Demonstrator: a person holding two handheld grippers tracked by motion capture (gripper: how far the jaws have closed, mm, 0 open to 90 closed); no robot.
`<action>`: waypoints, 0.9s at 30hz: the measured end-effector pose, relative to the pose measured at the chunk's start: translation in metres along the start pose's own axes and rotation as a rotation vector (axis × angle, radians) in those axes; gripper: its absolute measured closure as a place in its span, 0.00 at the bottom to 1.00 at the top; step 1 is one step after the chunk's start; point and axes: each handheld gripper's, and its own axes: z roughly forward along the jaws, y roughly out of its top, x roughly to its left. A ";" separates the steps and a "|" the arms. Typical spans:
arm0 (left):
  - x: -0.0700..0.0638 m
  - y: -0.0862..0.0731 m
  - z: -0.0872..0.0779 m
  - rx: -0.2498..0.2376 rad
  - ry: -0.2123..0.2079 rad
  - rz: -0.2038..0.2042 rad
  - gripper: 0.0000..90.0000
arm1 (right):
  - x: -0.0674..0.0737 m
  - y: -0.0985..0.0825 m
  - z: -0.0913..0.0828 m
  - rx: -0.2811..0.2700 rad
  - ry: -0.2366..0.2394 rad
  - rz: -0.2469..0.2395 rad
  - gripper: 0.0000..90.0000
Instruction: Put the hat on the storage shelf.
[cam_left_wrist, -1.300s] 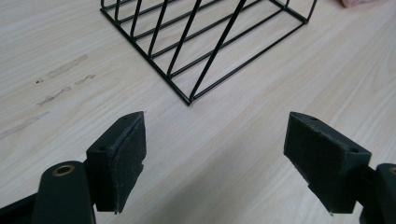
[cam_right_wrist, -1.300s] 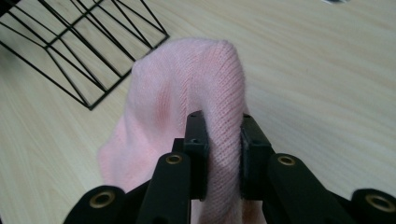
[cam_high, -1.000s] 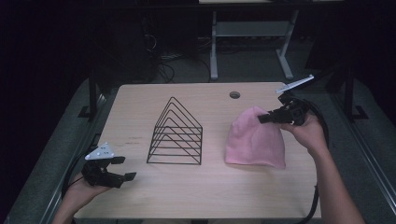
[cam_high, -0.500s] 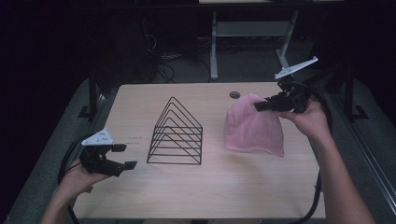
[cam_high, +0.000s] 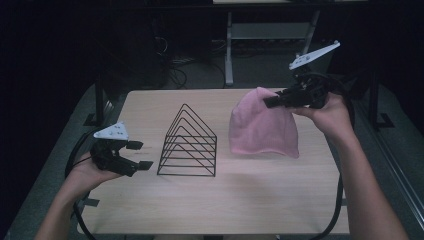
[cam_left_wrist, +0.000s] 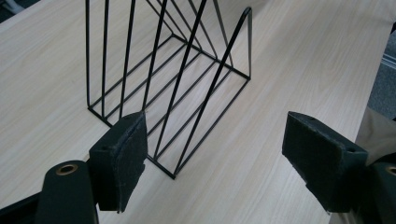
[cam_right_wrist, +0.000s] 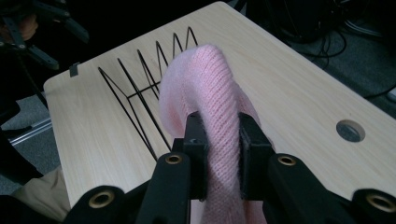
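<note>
Pinching the pink knit hat (cam_high: 262, 127) by its crown, the right tool (cam_high: 270, 101) lifts it at the surface's (cam_high: 225, 200) 2 o'clock, hem brushing wood. Left tool (cam_high: 140, 155) hovers at 8 o'clock, gaping wide beside the black wire rack (cam_high: 189, 142).

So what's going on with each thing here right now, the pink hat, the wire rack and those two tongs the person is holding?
Pink hat: pinched at its top and lifted, lower edge on the table.
Wire rack: upright on the table, empty, untouched.
Right tongs: shut on the pink hat's knit.
Left tongs: open, holding nothing, pointed at the wire rack.
Table: light wood, round hole near its far edge.
</note>
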 end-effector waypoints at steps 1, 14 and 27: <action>0.000 0.000 0.000 0.000 0.000 0.000 0.25 | 0.000 0.000 0.000 0.000 0.000 0.000 0.85; 0.002 0.024 0.001 0.008 -0.037 0.030 0.26 | 0.028 0.041 -0.011 -0.039 0.026 -0.087 0.85; 0.006 0.036 -0.003 0.024 -0.055 0.036 0.26 | 0.051 0.083 0.006 -0.058 0.085 -0.161 0.84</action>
